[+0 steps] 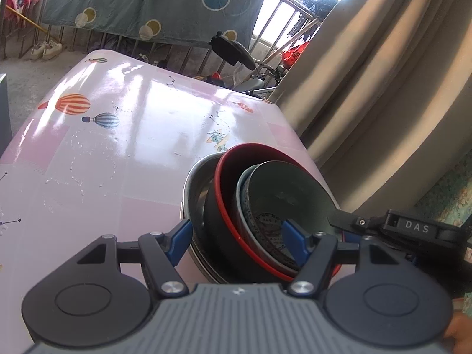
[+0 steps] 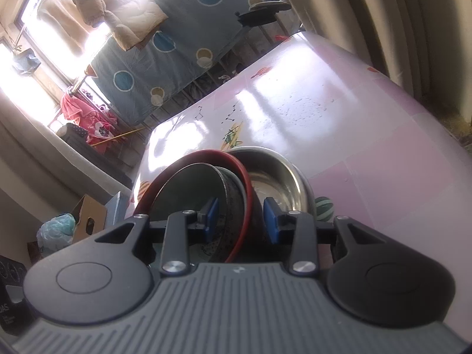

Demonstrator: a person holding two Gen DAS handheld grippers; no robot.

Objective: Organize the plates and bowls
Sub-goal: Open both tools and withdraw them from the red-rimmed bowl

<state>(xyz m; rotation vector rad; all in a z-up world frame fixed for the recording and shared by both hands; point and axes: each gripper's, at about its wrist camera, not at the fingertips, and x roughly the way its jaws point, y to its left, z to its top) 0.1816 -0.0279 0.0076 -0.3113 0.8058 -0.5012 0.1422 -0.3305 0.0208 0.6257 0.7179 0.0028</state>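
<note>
Your right gripper [image 2: 240, 218] pinches the red-rimmed bowl [image 2: 246, 183] wall to steady the nest in the steel bowl [image 2: 283, 171], while your left gripper [image 1: 236, 240], toward nine o'clock, stands spread and clamps nothing.

My left hand-held gripper [image 1: 240, 242] stands open, its blue pads astride the near rims of a nested stack: a dark bowl [image 1: 283, 200] inside a red-rimmed black bowl [image 1: 219, 206] inside a steel bowl [image 1: 196, 188], on the pink worktop [image 1: 118, 153]. My right hand-held gripper [image 1: 342, 221] reaches in from the right.

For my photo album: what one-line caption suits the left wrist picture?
Left tool open around nested bowls on a pink balloon-print table.
</note>
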